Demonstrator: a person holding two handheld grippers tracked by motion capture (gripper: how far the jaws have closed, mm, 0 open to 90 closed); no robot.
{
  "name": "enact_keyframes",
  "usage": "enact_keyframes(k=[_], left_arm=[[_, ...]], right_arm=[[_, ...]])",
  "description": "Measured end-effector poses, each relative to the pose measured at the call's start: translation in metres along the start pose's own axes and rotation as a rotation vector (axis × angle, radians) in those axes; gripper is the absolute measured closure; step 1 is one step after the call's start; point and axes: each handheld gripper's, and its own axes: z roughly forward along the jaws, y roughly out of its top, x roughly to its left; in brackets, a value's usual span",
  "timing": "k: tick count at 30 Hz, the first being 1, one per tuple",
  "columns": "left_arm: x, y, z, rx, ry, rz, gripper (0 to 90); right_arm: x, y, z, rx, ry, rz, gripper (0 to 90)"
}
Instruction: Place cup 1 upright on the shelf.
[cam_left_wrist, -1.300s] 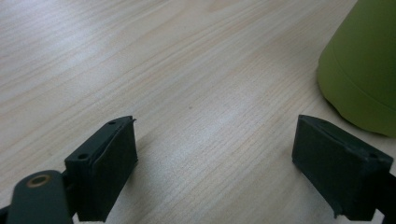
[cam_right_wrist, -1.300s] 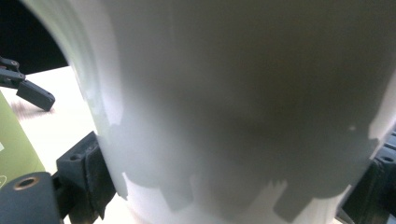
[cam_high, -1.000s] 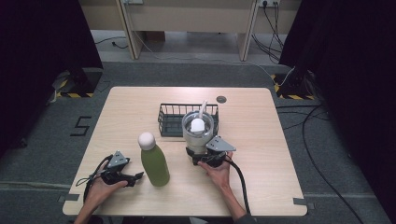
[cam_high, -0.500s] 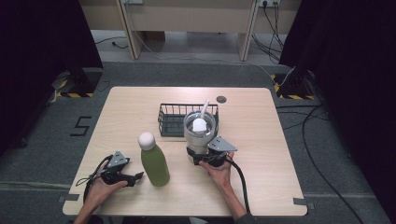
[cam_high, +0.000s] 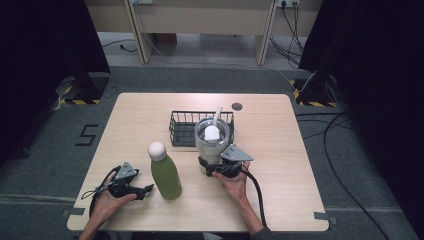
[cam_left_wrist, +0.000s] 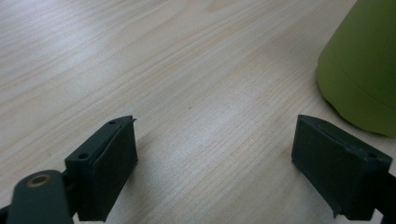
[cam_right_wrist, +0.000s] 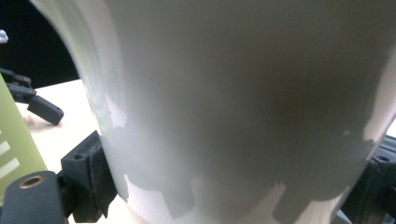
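A grey cup (cam_high: 212, 142) with a white lid and straw stands at the middle of the table, just in front of a black wire basket (cam_high: 182, 127). My right gripper (cam_high: 212, 167) is shut on the cup's base; in the right gripper view the cup's pale wall (cam_right_wrist: 243, 93) spans the gap between both jaws of the right gripper (cam_right_wrist: 233, 186). A green bottle (cam_high: 166, 175) with a white cap stands upright to the left of the cup. My left gripper (cam_high: 148, 190) rests low on the table beside the bottle, open, with bare wood between its jaws (cam_left_wrist: 229, 168) and the bottle's base (cam_left_wrist: 364, 70) off to the right.
The light wooden table (cam_high: 280, 150) has a small round dark grommet (cam_high: 237, 106) near its far edge. Cables trail from both grippers toward the near edge. Dark floor and curtains surround the table.
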Motion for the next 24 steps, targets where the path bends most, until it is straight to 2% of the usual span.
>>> enact_keyframes(k=[11, 15, 24], left_arm=[[0.000, 0.000, 0.000, -0.001, 0.000, 0.000, 13.2], [0.000, 0.000, 0.000, 0.000, 0.000, 0.000, 13.2], [0.000, 0.000, 0.000, 0.000, 0.000, 0.000, 13.2]], right_arm=[[-0.006, 0.007, -0.004, 0.014, -0.020, 0.021, 11.3], [-0.008, 0.010, -0.005, 0.017, -0.028, 0.015, 11.3], [-0.009, 0.020, -0.008, 0.022, -0.024, 0.023, 11.3]])
